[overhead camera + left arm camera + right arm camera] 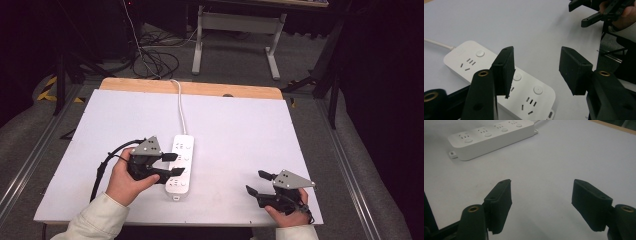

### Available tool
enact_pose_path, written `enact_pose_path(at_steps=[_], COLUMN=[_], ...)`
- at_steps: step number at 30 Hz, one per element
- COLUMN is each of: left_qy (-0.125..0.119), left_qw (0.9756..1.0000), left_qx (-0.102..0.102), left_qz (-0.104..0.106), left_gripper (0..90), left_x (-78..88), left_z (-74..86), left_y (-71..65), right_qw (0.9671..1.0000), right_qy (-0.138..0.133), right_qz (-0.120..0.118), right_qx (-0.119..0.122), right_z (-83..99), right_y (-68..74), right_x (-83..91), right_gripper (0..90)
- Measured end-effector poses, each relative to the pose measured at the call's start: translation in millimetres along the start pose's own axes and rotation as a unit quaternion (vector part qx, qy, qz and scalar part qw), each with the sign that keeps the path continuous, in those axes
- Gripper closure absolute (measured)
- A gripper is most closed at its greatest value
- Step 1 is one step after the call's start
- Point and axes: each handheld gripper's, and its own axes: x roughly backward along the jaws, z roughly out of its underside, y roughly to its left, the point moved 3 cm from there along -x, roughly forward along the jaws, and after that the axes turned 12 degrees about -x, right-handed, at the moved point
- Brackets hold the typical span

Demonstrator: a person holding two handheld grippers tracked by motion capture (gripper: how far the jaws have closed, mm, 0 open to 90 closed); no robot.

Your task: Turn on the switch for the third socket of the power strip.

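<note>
A white power strip [181, 165] with several sockets and round buttons lies lengthwise on the white table [235, 135], its cord [180, 102] running to the far edge. My left gripper [172, 164] is open, jaws over the strip's left side. In the left gripper view the power strip [524, 87] lies just beneath and beyond the left gripper [536, 71]. My right gripper [260, 182] stands open near the table's front right corner, nothing between its jaws. From the right gripper view the right gripper [541, 205] faces bare tabletop, the power strip [491, 137] farther off.
A wooden strip [190, 88] edges the table's far side. Beyond it stand a white desk frame [235, 35] and tangled cables [155, 60] on the floor. Metal rails [30, 160] flank the table. The other hand's gripper [599, 12] shows top right in the left gripper view.
</note>
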Motion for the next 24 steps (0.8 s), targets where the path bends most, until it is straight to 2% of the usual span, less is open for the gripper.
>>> enact_pose_path(at_steps=[9, 14, 18, 24], left_qy=[0.015, 0.024, 0.041, 0.055], left_qw=[0.9999, 0.9996, 0.999, 0.9982], left_qx=[-0.005, -0.005, 0.008, 0.021], left_qz=[0.007, 0.015, 0.017, 0.013], left_gripper=[55.3, 66.2, 73.2, 79.1], left_x=[-9.1, -15.8, -24.8, -33.2], left_z=[1.5, 3.2, 5.0, 5.9], left_y=[1.7, 4.0, 6.7, 9.9], right_qw=[1.0, 1.0, 1.0, 1.0], right_qy=[0.0, -0.001, -0.001, 0.0], right_qz=[-0.001, -0.001, -0.002, -0.004], right_qx=[0.0, 0.0, 0.0, -0.001], right_z=[0.0, -0.1, 0.0, 0.1], right_y=[-0.3, -0.2, -0.3, -0.4], right_x=[0.3, 0.4, 0.4, 0.3], right_gripper=[32.7, 32.7, 32.7, 32.7])
